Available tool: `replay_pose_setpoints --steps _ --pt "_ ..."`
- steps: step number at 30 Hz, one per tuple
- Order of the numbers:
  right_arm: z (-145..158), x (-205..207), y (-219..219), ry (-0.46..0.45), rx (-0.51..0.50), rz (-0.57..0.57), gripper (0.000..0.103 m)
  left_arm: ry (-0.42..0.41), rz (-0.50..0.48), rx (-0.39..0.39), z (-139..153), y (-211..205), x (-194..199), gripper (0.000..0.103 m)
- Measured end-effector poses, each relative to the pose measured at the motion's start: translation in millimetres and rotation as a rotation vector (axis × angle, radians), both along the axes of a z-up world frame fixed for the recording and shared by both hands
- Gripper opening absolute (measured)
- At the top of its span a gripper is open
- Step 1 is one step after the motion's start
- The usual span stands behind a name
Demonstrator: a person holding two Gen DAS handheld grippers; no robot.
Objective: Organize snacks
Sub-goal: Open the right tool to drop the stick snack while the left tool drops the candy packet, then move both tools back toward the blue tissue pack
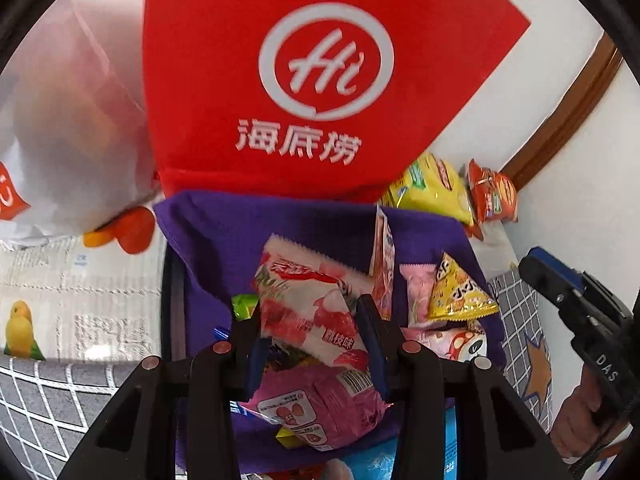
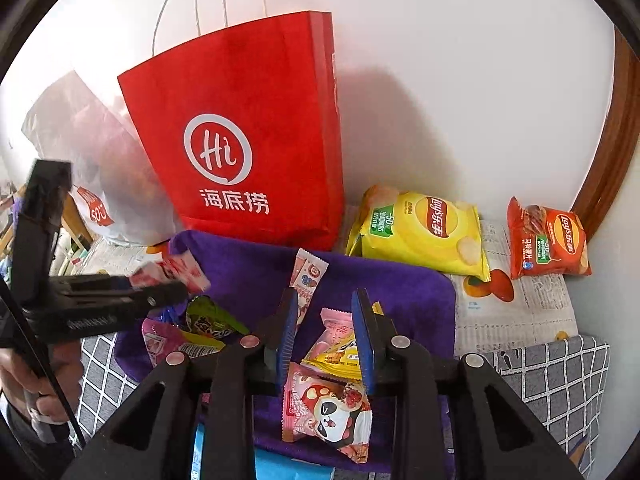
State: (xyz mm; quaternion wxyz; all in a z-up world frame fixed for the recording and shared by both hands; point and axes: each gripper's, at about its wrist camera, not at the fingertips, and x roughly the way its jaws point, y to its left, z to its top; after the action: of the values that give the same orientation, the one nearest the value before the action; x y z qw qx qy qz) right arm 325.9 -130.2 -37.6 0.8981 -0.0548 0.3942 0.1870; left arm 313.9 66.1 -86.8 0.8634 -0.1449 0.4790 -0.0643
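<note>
Left hand-held gripper (image 1: 310, 334) clamps a pink-white lychee snack packet (image 1: 310, 312), long axis pointing away, serrated end up; right hand-held gripper (image 2: 326, 340) parted, empty, above the purple cloth (image 2: 248, 264).

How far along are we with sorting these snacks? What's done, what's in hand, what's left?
Done, apparently: two Lay's bags, yellow and orange, lie apart on the newspaper by the wall. In hand: the left gripper is shut on a pink-and-white lychee packet. The right gripper is open over the pile. Left: the panda packet, yellow triangle packet and others on the purple cloth.
</note>
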Motion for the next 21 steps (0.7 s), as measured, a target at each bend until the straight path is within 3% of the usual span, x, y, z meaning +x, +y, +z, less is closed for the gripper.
replay_pose_setpoints --steps 11,18,21 --pt "1 -4 4 -0.004 -0.014 0.01 0.029 0.011 -0.071 0.021 2 -17 -2 0.04" --pt "7 -8 5 -0.017 -0.011 0.006 0.032 -0.013 -0.071 0.018 16 -17 -8 0.06" --pt "10 -13 7 -0.028 -0.018 0.006 0.033 -0.032 -0.082 0.019 25 -17 -14 0.061"
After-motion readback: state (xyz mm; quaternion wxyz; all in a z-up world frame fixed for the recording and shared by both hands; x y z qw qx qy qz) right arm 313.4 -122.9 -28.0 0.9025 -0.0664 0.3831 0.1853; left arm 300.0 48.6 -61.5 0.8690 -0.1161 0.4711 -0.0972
